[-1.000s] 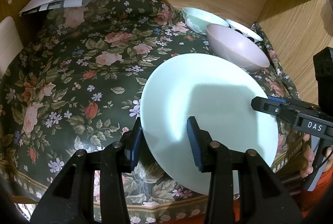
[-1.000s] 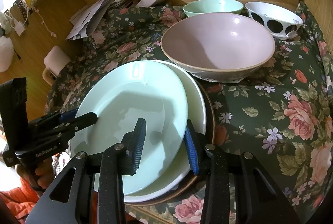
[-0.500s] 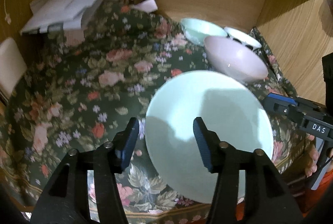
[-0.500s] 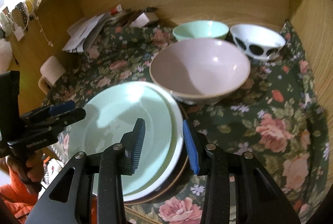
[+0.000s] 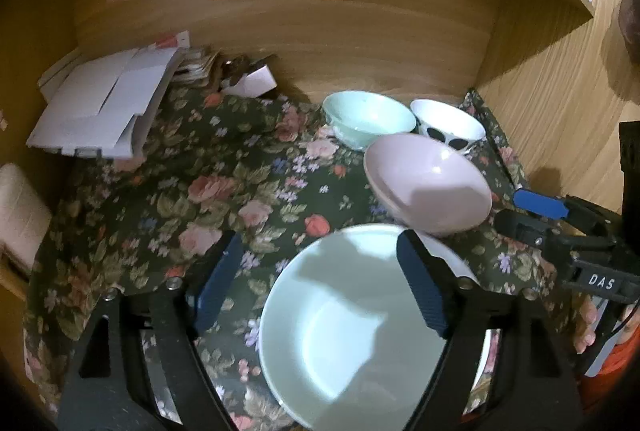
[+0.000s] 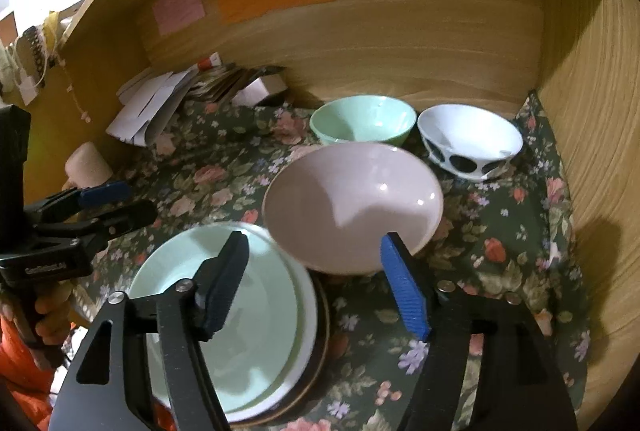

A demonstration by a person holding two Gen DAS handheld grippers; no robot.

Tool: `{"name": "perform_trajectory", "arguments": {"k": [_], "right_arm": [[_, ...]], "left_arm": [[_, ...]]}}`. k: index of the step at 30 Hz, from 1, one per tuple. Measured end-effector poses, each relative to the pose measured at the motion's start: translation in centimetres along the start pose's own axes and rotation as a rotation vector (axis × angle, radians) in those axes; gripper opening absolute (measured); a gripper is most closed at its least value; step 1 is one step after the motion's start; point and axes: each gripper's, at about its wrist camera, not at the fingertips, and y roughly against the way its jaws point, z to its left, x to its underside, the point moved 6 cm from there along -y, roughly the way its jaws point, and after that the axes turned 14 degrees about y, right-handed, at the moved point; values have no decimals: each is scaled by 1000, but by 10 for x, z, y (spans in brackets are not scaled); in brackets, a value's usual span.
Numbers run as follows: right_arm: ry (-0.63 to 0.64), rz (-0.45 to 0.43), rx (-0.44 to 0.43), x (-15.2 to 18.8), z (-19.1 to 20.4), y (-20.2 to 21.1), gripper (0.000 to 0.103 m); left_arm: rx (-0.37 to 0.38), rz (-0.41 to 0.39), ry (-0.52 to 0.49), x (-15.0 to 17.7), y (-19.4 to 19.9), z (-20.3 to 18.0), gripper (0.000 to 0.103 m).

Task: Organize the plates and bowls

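Stacking looks done for plates: we see the pale green round plate point(image 6: 224, 315) topping the pile, lower left. Both grippers point(image 5: 320, 287) point(image 6: 316, 279) have fingers apart, empty. Pink ceramic bowl point(image 6: 352, 207), green bowl point(image 6: 362, 123), spotted white bowl point(image 6: 468, 143) remain unnested.

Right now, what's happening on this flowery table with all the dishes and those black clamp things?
A person is sorting dishes with a hand-held claw in each hand. Both the left claw and the right claw are open and hold nothing. The mint plate lies on top of a white plate and a dark one, forming a stack on the floral cloth. Behind it sit a pink bowl, a mint bowl and a spotted bowl, each separate.
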Motion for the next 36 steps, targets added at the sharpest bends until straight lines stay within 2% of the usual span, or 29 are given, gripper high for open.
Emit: {"name": "perform_trajectory", "arguments": {"k": [8, 25, 27, 30, 36], "right_arm": [[-30, 19, 43, -9, -27, -16, 70], [-171, 99, 87, 10, -78, -62, 70], [-188, 106, 75, 13, -80, -68, 70], [-203, 114, 59, 15, -82, -74, 68], [-215, 130, 36, 19, -85, -83, 49]], "left_arm": [[11, 7, -9, -24, -24, -16, 88], [1, 175, -69, -27, -119, -32, 87], [13, 197, -65, -24, -128, -33, 84], [17, 223, -64, -23, -138, -35, 72], [26, 267, -51, -20, -153, -38, 54]]}}
